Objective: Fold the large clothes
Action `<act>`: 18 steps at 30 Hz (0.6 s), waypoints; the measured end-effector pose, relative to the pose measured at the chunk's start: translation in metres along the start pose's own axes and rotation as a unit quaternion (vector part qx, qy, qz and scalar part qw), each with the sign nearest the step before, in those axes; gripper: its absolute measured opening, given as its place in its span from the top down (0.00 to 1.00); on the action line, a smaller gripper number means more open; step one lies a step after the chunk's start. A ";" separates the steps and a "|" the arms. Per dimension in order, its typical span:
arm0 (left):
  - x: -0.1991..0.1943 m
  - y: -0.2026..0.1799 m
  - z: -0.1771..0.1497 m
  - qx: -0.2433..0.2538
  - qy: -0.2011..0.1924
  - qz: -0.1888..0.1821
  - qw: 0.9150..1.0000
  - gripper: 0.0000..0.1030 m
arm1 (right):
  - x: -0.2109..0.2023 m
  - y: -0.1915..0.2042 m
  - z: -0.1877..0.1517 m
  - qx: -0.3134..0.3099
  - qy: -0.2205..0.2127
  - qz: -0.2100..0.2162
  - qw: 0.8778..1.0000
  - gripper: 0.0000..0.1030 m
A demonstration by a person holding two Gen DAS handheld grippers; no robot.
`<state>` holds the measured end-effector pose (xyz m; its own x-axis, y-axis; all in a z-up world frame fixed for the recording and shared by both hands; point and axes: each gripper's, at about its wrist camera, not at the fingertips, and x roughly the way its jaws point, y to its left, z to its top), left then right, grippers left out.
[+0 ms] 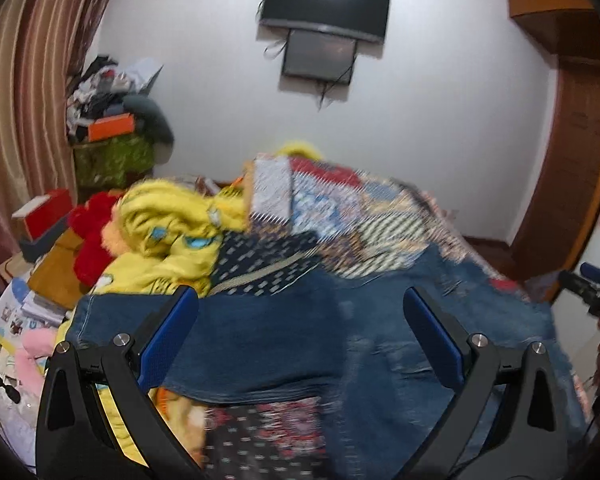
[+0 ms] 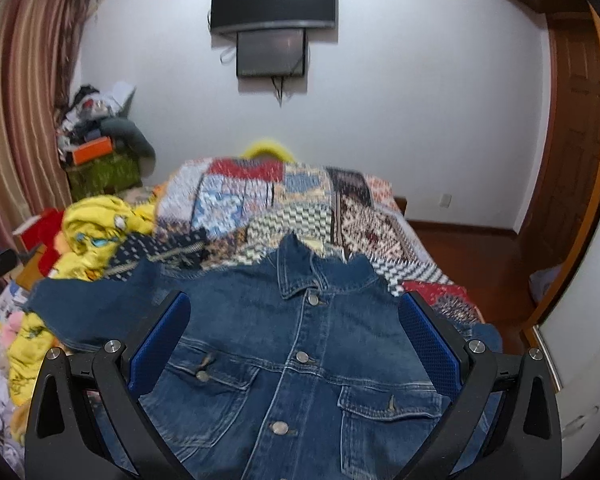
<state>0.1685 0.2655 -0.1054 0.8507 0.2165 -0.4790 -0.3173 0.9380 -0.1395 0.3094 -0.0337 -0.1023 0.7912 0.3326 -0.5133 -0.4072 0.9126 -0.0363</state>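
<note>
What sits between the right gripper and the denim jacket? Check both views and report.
Nothing visible does. The right gripper hangs open directly over the denim jacket, which lies front up on the patchwork quilt. The left gripper is also open above the denim. The yellow garment lies off to the side.

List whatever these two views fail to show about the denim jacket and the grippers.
- Denim jacket hem: cut off by the bottom edge of the right wrist view.
- Its right sleeve: hidden behind the right gripper finger.
- Jacket in the left wrist view: motion-blurred, seams and buttons unreadable.
- Left gripper: open above the cloth; contact cannot be judged.
- Patchwork quilt pattern: blurred in both views.
</note>
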 end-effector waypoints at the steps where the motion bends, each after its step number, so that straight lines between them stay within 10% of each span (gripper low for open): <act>1: 0.009 0.013 -0.006 -0.003 0.010 0.006 1.000 0.00 | 0.011 -0.001 -0.003 0.001 0.017 0.004 1.000 0.00; 9: 0.054 0.097 -0.066 -0.083 0.098 0.024 0.991 0.00 | 0.082 -0.008 -0.026 0.008 0.141 0.005 0.990 0.00; 18: 0.100 0.174 -0.109 -0.210 0.186 0.025 0.959 0.26 | 0.112 -0.013 -0.042 0.012 0.212 0.019 0.977 0.01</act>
<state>0.1524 0.4210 -0.2721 0.6460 0.0731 -0.7598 -0.5617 0.7196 -0.4083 0.3839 -0.0183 -0.1954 0.5142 0.2420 -0.8228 -0.4177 0.9086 0.0063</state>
